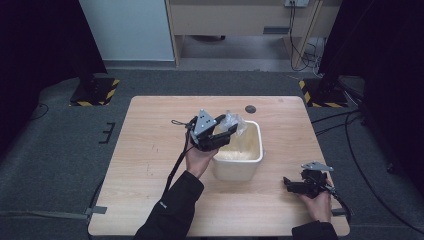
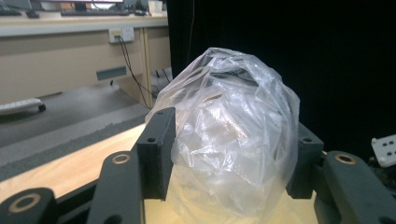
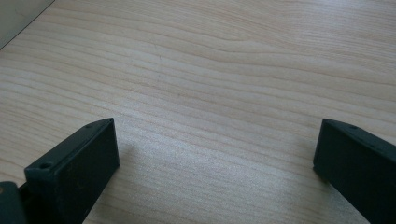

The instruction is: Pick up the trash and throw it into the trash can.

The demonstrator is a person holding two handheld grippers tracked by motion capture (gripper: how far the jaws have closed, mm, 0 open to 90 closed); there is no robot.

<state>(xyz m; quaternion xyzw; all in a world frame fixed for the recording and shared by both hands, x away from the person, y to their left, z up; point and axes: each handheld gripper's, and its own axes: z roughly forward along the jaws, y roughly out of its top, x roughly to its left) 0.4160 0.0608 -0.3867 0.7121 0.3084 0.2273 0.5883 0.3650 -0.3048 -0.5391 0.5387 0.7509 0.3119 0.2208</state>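
Plastic bag, crumpled and clear, sits clamped in the left gripper at frame centre, over the white bin, probably to line it. Right gripper rests wide and empty on the desk, lower right, likely waiting.

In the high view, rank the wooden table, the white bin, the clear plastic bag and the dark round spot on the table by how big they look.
1. wooden table
2. white bin
3. clear plastic bag, partly hidden behind the left gripper
4. dark round spot
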